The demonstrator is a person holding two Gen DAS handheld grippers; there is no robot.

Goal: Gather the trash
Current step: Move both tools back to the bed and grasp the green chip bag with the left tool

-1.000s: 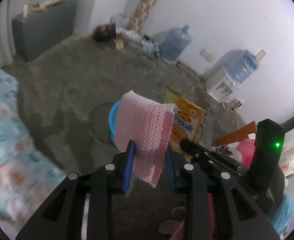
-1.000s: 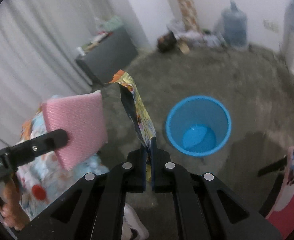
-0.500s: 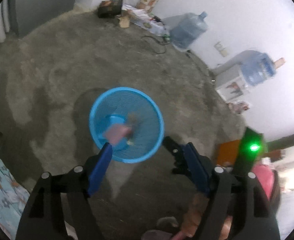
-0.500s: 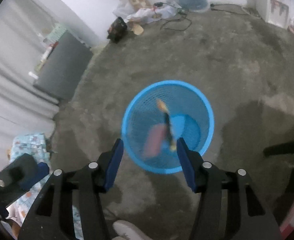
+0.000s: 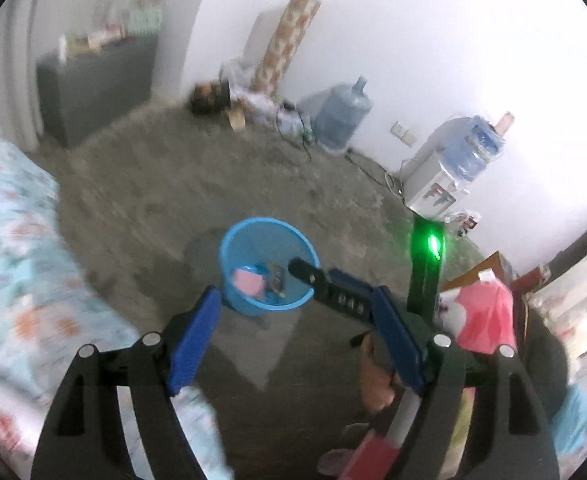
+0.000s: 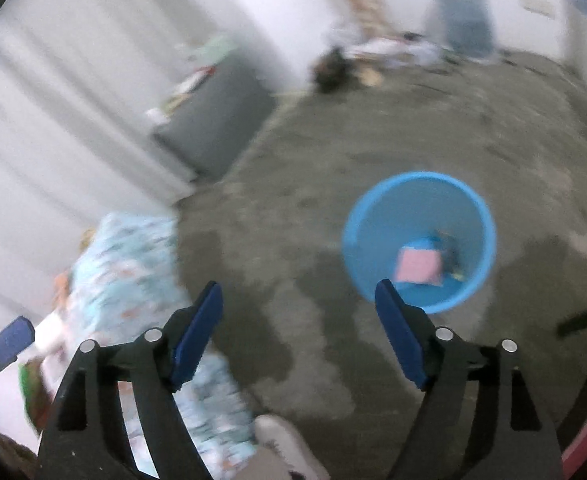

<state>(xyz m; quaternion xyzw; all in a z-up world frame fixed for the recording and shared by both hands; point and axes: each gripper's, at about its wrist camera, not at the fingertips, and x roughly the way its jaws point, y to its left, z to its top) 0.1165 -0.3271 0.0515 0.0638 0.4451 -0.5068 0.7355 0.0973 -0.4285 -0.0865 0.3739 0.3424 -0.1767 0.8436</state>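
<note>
Basket: blue bin [image 5: 267, 264] [image 6: 419, 240], round, mesh-walled plastic, upright, open top; stands on the grey floor near the middle of the room.
Pink item: pink sponge [image 5: 248, 281] [image 6: 418, 266], flat and squarish; lies on the bin's bottom, on its left side.
Wrapper: snack packet [image 5: 276, 278] [image 6: 450, 254], dark with a little yellow, crumpled; lies in the bin just right of the sponge; whether they touch is too blurred to tell.
</note>
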